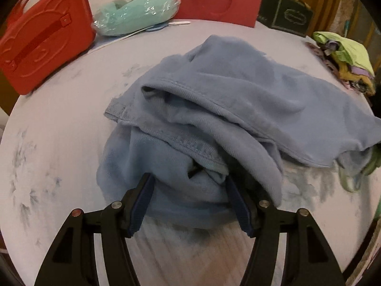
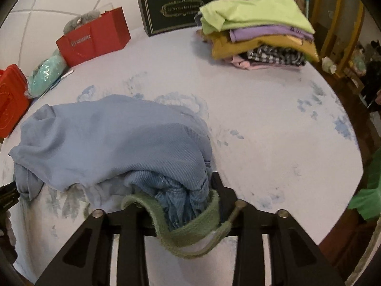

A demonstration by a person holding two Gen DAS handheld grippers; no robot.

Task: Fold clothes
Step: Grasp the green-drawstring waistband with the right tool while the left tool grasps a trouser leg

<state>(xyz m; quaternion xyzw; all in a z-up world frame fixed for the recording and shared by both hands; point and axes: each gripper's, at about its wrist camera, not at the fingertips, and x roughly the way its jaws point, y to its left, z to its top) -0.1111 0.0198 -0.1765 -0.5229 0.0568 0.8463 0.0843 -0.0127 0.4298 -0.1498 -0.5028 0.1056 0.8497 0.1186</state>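
Two grippers meet one crumpled blue garment (image 1: 214,109) whose long axis runs left to right across the bedsheet (image 1: 59,143): the left gripper (image 1: 189,202) stands spread, its pads flanking the garment's near left end. At the garment's right end, the right gripper (image 2: 173,205) has bunched cloth and a green strap (image 2: 190,236) between its fingers, but whether it pinches cannot be told; right of the garment lies open sheet, with a folded stack (image 2: 259,38) beyond.

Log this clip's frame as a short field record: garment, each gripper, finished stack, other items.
garment: blue garment, crumpled in a heap, not yet folded
left gripper: open, fingers either side of a bunched fold
right gripper: fingertips hidden by blue cloth and a green belt; state unclear
folded stack: far right, green on top
other: red case, red bag, dark box
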